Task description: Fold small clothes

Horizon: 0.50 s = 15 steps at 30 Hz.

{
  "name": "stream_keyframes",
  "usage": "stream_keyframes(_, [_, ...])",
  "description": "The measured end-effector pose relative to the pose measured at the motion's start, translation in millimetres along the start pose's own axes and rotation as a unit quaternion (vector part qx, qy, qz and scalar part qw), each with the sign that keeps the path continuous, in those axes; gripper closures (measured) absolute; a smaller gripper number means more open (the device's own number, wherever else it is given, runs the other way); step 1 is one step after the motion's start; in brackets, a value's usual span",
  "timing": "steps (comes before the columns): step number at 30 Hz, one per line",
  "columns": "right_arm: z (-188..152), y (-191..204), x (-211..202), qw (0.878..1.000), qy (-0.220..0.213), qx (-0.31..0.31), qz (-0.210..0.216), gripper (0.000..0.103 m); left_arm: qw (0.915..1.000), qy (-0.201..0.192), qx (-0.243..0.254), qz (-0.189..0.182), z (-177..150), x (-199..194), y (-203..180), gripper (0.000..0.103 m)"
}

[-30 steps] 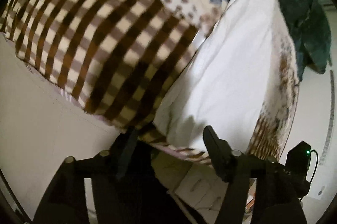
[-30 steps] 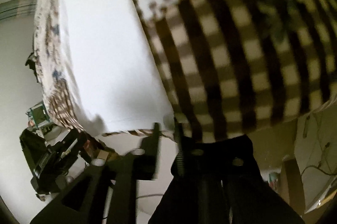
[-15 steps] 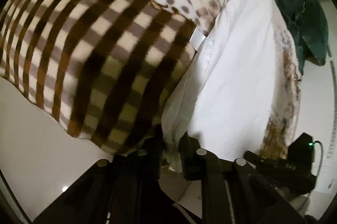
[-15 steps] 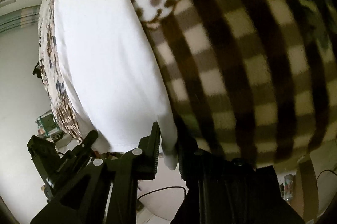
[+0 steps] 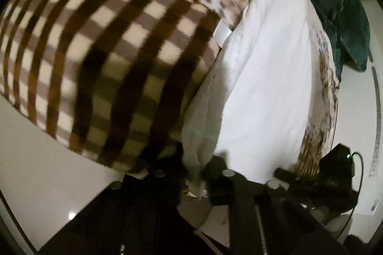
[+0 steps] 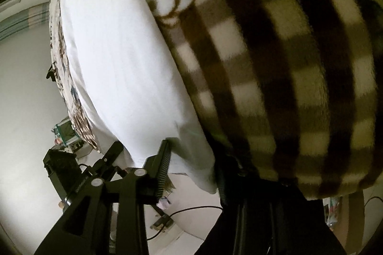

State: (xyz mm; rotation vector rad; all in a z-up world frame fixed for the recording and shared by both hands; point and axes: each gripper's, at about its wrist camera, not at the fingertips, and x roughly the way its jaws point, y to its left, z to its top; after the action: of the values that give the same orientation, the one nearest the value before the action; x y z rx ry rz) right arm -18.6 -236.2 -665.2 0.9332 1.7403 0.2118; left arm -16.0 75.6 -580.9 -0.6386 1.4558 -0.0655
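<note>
The white garment [image 5: 268, 77] lies on the checked blanket [image 5: 100, 58] at the bed edge. The left gripper [image 5: 195, 173], at 6 o'clock in its view, is closing its jaws and they pinch the garment's lower corner. In the right view, the right gripper [image 6: 191, 166] has its 2 jaws nearly closed, clamping the garment's hem [image 6: 191, 159] at 6 o'clock, beside the blanket.
</note>
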Motion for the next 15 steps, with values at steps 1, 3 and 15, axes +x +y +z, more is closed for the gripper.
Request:
stream_keyframes(1, [-2.6,0.1,-0.2,1.000,0.000,-0.001,0.005,0.091,1.0000,-0.004,-0.004,-0.002,-1.5,-4.6,0.7,0.095])
stream_keyframes(3, [-7.4,-1.0,-4.7,1.000,-0.005,-0.001,0.010,0.094,0.9999,-0.010,-0.008,-0.002,-3.9,-12.3,-1.7,0.096])
stream_keyframes(15, [-19.2,30.7,-51.8,0.998,-0.020,-0.025,0.048,0.095,0.9996,-0.018,-0.014,-0.016,3.0,-53.9,-21.4,0.096])
